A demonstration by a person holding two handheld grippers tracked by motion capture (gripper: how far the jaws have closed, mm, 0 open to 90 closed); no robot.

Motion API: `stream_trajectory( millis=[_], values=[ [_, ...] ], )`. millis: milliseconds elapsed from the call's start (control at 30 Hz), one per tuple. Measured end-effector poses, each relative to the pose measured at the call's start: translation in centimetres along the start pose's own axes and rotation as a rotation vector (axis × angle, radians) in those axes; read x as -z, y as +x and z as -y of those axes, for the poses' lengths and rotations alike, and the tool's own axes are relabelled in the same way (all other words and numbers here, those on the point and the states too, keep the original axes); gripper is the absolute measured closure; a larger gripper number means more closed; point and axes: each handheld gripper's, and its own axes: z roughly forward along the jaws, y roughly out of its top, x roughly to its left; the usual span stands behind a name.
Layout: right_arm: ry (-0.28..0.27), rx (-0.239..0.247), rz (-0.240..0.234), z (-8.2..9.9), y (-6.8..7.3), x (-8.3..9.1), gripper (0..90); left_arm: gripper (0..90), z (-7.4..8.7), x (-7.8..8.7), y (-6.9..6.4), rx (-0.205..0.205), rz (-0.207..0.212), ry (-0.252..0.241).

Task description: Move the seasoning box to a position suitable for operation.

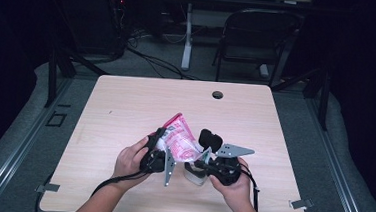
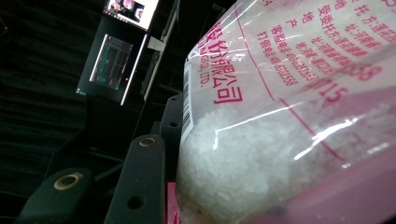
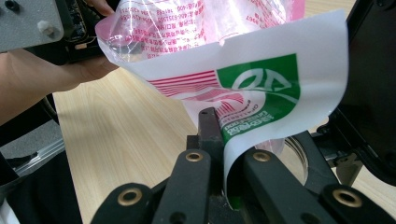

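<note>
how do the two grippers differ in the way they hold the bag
The left gripper holds the bag by its full part, where white crystals fill it, jaws spread wide. The right gripper pinches only the thin flat printed edge, jaws nearly together. Both are clamped on the same bag, above the table.

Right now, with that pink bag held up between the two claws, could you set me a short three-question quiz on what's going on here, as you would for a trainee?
1. True or false: the bag lies flat on the table.
2. What is inside the bag: (a) white grains, (b) red beans, (c) nothing?
3. What sits on the table just under the bag, near the right claw?

Key
1. False. Both claws hold it up; the left claw grips its side, and the right claw is shut on its printed edge.
2. (a) White grains, seen through the clear plastic.
3. A small clear jar.
</note>
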Motion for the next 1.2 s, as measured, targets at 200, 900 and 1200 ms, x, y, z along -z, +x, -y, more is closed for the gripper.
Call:
stream_trajectory(
  millis=[200,900,1200],
  values=[
    [0.001,0.001,0.005,0.0,-0.01,0.07,90.0,66.3,-0.02,0.02,-0.07,-0.015,-0.008,-0.003],
    [-0.003,-0.021,-0.006,0.08,-0.08,0.04,90.0,67.0,-0.32,0.18,0.24,-0.046,-0.024,-0.009],
    [0.002,-0.037,-0.035,-0.2,-0.25,-0.45,90.0,67.2,-0.09,0.28,0.6,-0.058,-0.035,-0.008]
  ],
)
